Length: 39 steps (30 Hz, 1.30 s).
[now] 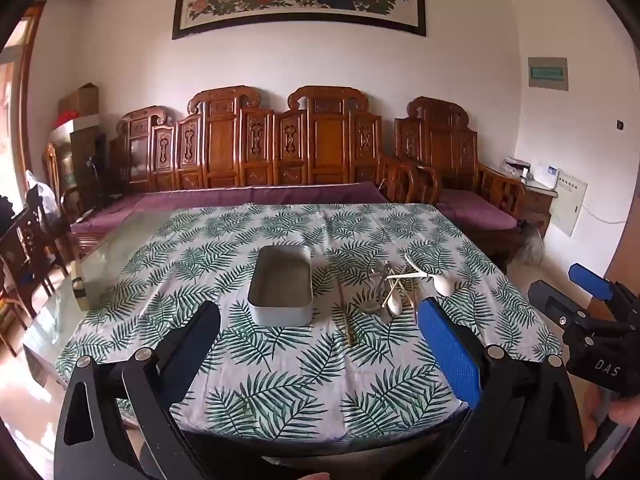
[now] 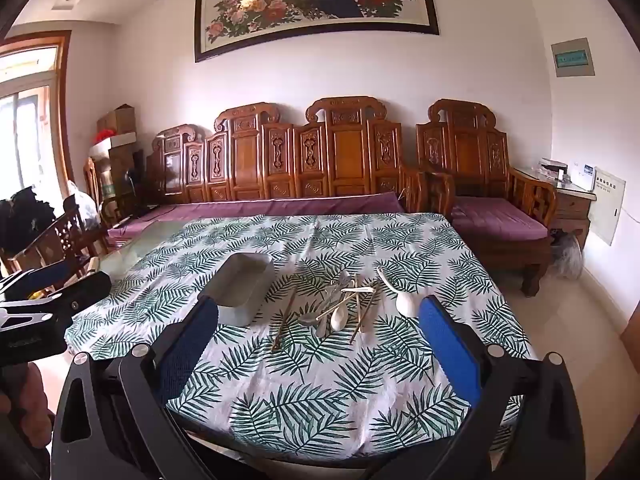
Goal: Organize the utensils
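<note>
The tangled heap of pale chopsticks, grey metal spoons and white ceramic spoons lies well ahead of the right claw, roughly on its centre line, on the leaf-patterned cloth of the worktop. These pieces look light and stiff; the metal and glazed ones are likely slippery, and the ceramic probably chips if dropped. Because they cross one another, lifting one may drag its neighbours. One white ceramic spoon lies at the heap's right edge, ahead of the right finger, and a thin handle seems the best place to pinch it. A single brownish chopstick rests apart, just left of the heap, and looks the easiest first pick, taken near its middle.

Further left stands the empty grey rectangular metal tin, ahead of the left claw and slightly left of its centre line, a likely destination.

Both claws hover short of everything, jaws spread wide and holding nothing.
</note>
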Tool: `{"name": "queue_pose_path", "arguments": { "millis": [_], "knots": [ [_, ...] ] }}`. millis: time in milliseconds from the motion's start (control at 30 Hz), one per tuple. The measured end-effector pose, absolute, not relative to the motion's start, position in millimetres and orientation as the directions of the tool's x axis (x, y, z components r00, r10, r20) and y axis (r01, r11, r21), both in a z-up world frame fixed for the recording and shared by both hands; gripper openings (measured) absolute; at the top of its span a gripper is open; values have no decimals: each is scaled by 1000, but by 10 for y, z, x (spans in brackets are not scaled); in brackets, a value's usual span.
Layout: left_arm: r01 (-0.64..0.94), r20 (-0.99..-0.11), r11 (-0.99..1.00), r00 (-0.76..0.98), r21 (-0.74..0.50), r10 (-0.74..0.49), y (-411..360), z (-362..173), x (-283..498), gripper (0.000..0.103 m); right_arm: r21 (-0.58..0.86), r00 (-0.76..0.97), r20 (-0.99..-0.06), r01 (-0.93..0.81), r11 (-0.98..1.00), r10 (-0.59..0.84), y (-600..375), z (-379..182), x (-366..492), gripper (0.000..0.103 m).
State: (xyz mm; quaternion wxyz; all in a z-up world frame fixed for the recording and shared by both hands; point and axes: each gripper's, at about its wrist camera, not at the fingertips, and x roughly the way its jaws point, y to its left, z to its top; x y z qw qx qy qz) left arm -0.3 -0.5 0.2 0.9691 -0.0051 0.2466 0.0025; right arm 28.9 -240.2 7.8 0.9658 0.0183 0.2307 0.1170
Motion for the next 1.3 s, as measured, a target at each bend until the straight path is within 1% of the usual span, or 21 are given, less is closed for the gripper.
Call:
{"name": "queue_pose_path", "arguments": {
  "millis": [33, 333, 1300],
  "knots": [
    [-9, -477, 1000, 879, -8, 4, -8, 3, -3, 96, 91, 872, -430, -217, 972, 235, -2409, 79, 278, 101],
    [-5, -477, 1000, 879, -25, -8, 22, -19, -22, 96, 89, 875, -426, -213, 973, 231, -2402, 100, 246, 101],
    [-8, -475, 1000, 880, -24, -4, 15, -24, -41, 96, 101, 872, -425, -221, 970, 243, -2456, 124, 250, 101]
  ]
}}
